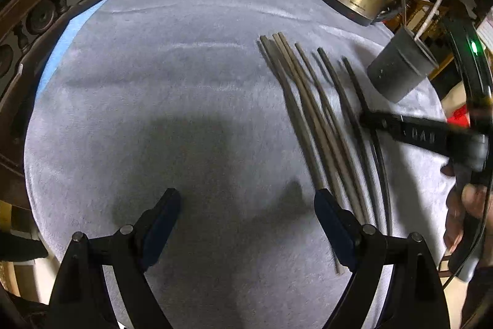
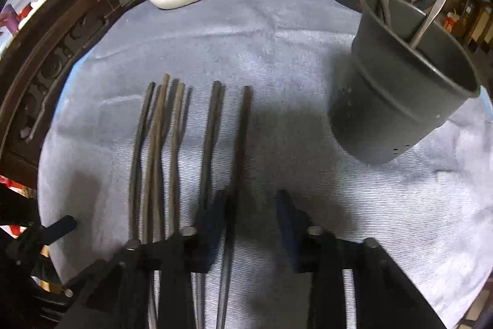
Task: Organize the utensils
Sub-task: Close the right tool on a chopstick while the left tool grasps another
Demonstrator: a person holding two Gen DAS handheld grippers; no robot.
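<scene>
In the left wrist view, the left gripper (image 1: 246, 205) hangs released and empty at the bottom of the frame over the grey-blue towel-covered table (image 1: 154, 82), with the row of dark wooden chopsticks (image 1: 320, 125) at centre right and the dark grey perforated utensil cup (image 1: 397, 70) at upper right. In the right wrist view, the right gripper (image 2: 251, 205) is spread, grasping nothing, straddling the rightmost chopstick (image 2: 242, 137) at lower centre; best to lower squarely, pinch that stick alone, then lift toward the cup at right.
</scene>
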